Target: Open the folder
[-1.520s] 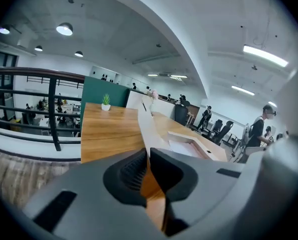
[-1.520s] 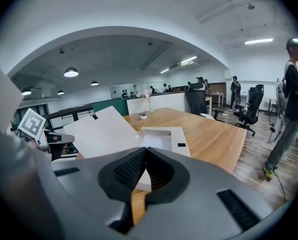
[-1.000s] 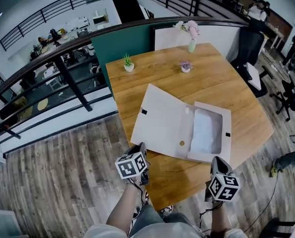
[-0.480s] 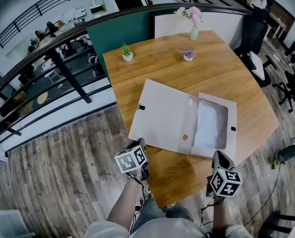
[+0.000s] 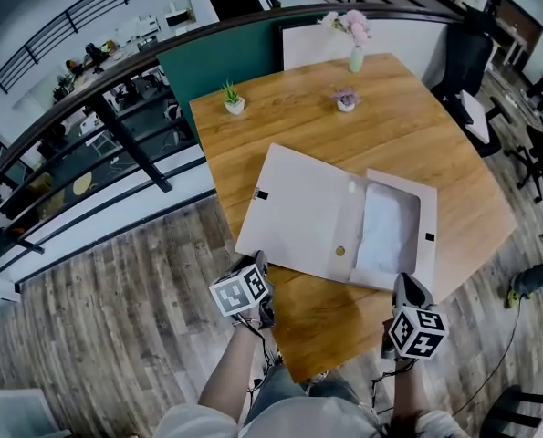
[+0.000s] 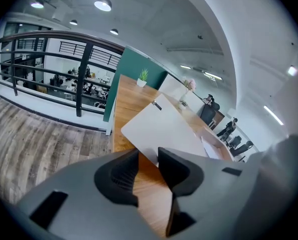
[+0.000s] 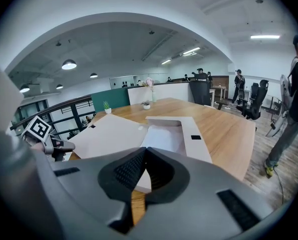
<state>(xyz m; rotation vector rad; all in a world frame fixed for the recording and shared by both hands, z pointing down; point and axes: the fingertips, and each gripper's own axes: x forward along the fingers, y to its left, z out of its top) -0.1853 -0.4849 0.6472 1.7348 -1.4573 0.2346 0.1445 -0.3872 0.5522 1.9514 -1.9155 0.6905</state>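
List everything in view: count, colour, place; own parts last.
table: one, brown wood, centre
folder: one, off-white, open on the table's near half
sheets: count unclear, white, in the folder's right half
potted plant: one, green, table's far left
flower pot: one, purple blooms, table's far middle
vase: one, pink flowers, table's far edge
railing: one, black, left of table
office chair: one, black, right of table
left tongs: one, grey, by folder's near-left corner, jaws just been opening, empty
right tongs: one, grey, by folder's near-right corner, shut, empty
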